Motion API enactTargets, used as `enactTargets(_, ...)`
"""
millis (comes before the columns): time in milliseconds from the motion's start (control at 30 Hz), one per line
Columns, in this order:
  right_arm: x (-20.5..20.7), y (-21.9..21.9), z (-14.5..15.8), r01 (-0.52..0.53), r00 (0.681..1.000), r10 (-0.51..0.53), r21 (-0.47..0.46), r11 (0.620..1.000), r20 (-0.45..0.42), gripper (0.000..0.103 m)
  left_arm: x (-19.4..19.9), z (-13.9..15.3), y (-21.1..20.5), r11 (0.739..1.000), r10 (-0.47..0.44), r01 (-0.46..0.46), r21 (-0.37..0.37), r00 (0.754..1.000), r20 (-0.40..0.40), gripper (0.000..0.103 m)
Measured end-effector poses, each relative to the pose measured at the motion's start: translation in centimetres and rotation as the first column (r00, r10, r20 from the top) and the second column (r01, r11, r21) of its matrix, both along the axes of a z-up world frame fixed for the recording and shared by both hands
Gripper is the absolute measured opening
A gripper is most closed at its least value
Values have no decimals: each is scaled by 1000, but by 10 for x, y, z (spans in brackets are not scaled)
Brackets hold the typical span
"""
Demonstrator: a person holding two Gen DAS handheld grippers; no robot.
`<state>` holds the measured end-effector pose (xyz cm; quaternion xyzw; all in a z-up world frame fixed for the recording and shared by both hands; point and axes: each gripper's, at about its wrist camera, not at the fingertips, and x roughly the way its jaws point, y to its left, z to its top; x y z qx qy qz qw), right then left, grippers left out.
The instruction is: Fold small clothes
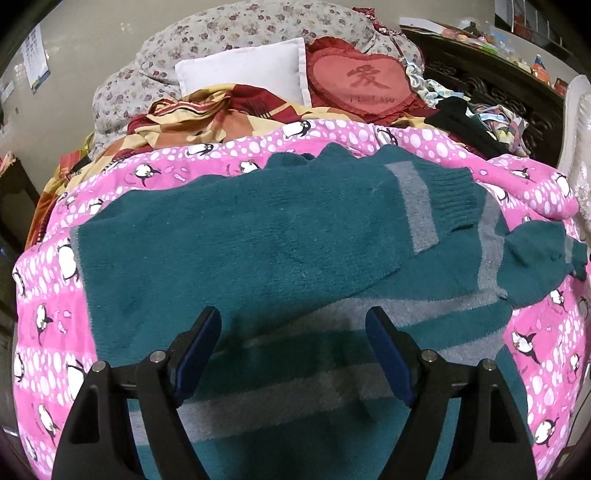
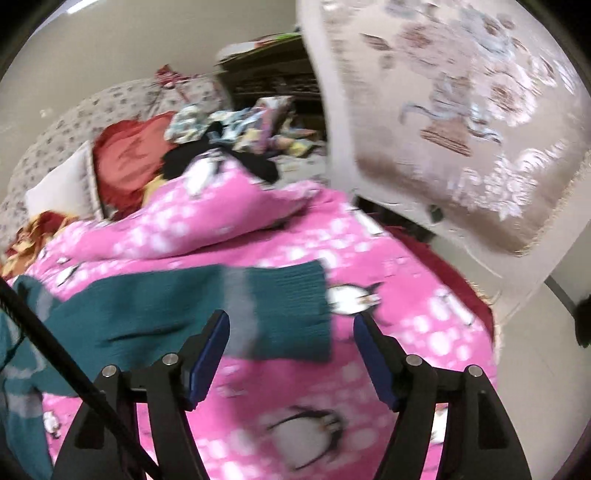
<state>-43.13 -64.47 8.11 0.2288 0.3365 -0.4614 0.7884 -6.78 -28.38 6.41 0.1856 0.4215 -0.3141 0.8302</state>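
Observation:
A teal sweater (image 1: 240,251) with grey stripes lies flat on a pink penguin blanket (image 1: 48,288). One sleeve is folded across its body, the ribbed cuff (image 1: 450,199) pointing right. My left gripper (image 1: 293,323) hovers open over the sweater's striped lower part, with nothing between its fingers. In the blurred right wrist view, the other sleeve (image 2: 184,314) stretches out to the right, ending in a ribbed cuff (image 2: 295,314). My right gripper (image 2: 291,325) stands open just above that cuff, its blue pads (image 2: 212,354) apart from the cloth.
Behind the blanket (image 2: 258,240) are a white pillow (image 1: 243,70), a red heart cushion (image 1: 365,85), a floral quilt (image 1: 229,26) and a checked sheet (image 1: 207,110). A pile of clothes (image 2: 229,133) lies at the back. A pale embroidered chair back (image 2: 461,110) stands right of the bed.

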Motion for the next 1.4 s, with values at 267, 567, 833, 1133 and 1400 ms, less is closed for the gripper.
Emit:
enactTargets(267, 6, -38, -26, -12, 1000, 13, 57, 998, -14, 76, -2, -8, -3, 999, -4, 4, 40, 1000, -1, 80)
enactTargets(567, 13, -36, -25, -147, 976, 122, 137, 980, 178, 13, 11, -4, 13, 999, 39, -39, 36, 999, -1, 80)
enactTargets(833, 23, -14, 111, -193, 904, 193, -36, 980, 381, 12, 18, 4, 34, 998, 62, -62, 6, 998, -8, 80)
enactTargets(1133, 116, 109, 239, -463, 746, 526, -250, 851, 409, 12, 36, 30, 78, 991, 117, -116, -62, 993, 7, 80)
enactTargets(1400, 278, 280, 233, -768, 515, 809, -266, 582, 283, 12, 66, 48, 150, 964, 237, -233, -129, 971, 16, 80)
